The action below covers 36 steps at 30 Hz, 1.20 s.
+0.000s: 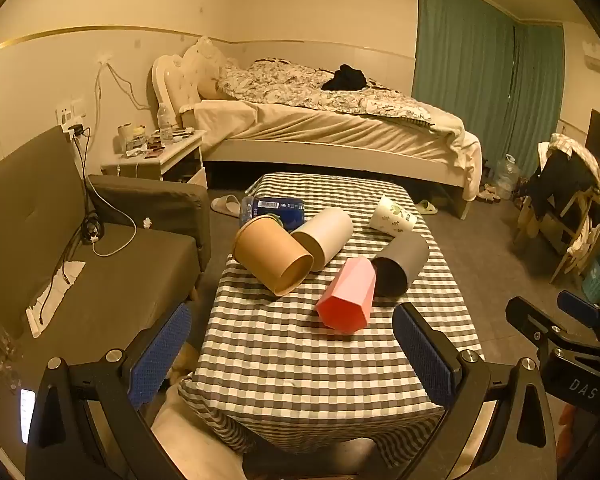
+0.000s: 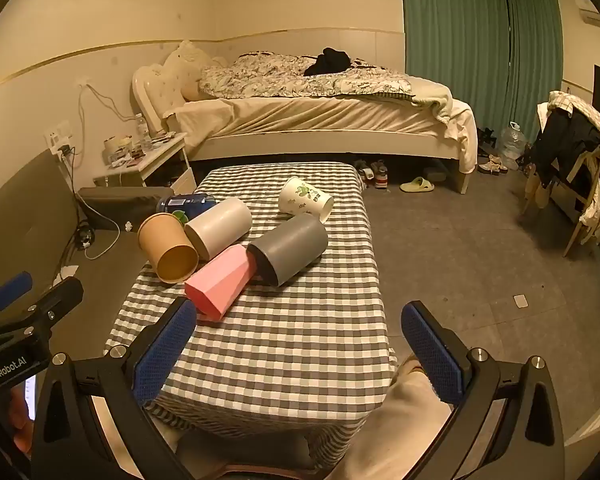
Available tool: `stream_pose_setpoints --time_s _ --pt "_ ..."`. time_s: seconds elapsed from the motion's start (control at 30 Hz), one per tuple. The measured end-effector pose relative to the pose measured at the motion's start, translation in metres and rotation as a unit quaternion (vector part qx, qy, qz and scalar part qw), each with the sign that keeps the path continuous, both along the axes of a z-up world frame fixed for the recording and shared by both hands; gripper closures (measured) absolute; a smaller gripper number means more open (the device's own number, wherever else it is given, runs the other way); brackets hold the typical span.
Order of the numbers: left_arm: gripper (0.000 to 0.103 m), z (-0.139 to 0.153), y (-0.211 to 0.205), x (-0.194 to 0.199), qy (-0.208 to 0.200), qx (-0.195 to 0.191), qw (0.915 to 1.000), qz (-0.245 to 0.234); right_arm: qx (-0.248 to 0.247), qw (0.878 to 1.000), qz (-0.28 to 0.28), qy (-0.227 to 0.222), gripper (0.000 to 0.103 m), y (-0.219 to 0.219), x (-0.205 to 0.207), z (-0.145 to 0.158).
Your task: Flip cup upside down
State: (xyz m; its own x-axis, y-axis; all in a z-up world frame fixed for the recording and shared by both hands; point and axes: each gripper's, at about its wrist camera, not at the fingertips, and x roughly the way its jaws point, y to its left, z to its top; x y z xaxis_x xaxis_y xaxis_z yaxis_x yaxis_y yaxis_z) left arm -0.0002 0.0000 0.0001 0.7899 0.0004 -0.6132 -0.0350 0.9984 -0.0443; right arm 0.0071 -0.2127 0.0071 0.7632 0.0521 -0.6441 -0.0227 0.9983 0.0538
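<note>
A blue bottle (image 1: 274,208) is being half hidden behind the brown cup (image 1: 272,258), which is lying on its side on the checked table (image 1: 300,360) among four other tipped cups. The left gripper (image 1: 292,344) and right gripper (image 2: 300,344) are being held level above the near table edge, jaws spread wide, nothing being gripped.

The left gripper (image 1: 292,344) is a black frame with two angled arms, each ending in a flat finger faced with a blue, dimpled pad (image 1: 162,354). Silver round screws (image 1: 114,355) sit at the arm joints, and triangular cut-outs mark the lower arms. At nine o'clock in the left wrist view a small lit white screen (image 1: 27,414) glows beside the frame.

The right gripper (image 2: 298,346) is built the same: black arms, blue textured pads (image 2: 430,354), silver screws (image 2: 480,354). Seen from the left camera at three o'clock, its body carries the white letters "DAS". From the right camera at nine o'clock, the left one's body reads "GenRobot.AI".

The person wears light beige trousers (image 2: 400,424).
</note>
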Motion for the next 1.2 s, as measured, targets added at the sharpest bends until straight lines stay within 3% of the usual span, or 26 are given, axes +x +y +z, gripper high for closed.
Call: stream_pose_setpoints --time_s 1.2 --pt "0.0 -0.007 0.001 0.0 0.006 0.003 1.0 0.0 0.009 1.0 0.003 0.007 0.0 -0.001 0.001 -0.004"
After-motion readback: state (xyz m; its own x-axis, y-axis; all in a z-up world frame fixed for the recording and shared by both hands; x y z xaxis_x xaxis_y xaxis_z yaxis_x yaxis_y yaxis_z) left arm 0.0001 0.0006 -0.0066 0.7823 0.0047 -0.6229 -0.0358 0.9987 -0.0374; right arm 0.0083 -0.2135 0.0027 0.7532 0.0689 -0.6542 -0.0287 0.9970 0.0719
